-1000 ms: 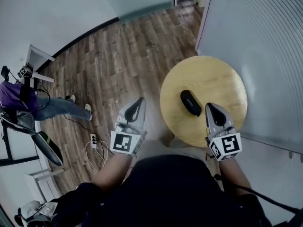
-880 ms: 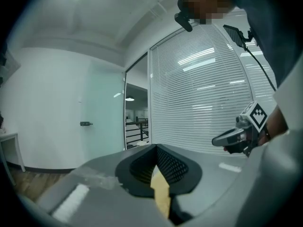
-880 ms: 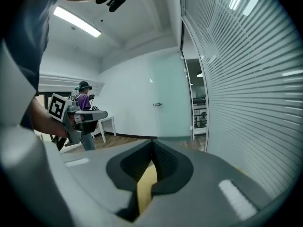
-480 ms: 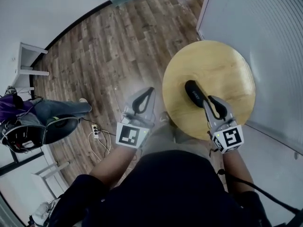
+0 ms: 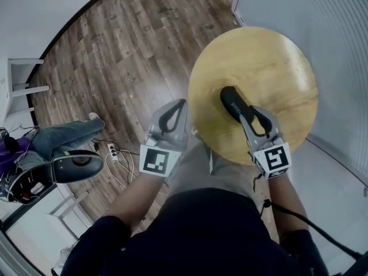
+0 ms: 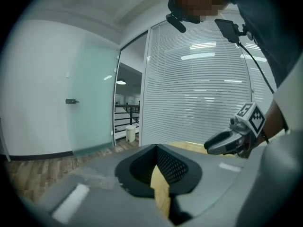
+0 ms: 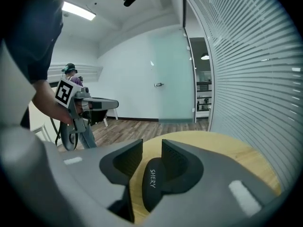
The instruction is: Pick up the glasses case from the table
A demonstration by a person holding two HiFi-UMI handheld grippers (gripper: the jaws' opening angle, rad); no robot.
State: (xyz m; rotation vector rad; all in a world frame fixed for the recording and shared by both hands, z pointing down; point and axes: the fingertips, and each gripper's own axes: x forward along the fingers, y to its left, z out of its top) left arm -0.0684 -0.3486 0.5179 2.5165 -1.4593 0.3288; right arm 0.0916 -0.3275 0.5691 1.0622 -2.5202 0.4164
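Observation:
The black glasses case [image 5: 233, 103] lies on the round wooden table [image 5: 259, 56], its long axis running toward me. My right gripper [image 5: 257, 111] is at the case's near end and its jaws are opening, one on each side of that end. In the right gripper view the case [image 7: 152, 183] sits low between the two pads, with a gap at the left pad [image 7: 124, 161]. My left gripper [image 5: 179, 104] hangs shut and empty just off the table's left edge. Seen in the left gripper view, its tips [image 6: 158, 151] meet in front of the table rim.
Slatted blinds and a glass wall [image 5: 322, 16] stand close behind the table on the right. On the wood floor to the left are a seated person's legs [image 5: 63, 137], a black chair [image 5: 75, 164], a power strip with cables [image 5: 112, 152] and a white desk [image 5: 23, 82].
Both grippers have sunk and moved forward. The right one went from short of the case to straddling its near end, and its jaws have parted. The left stayed shut beside the table.

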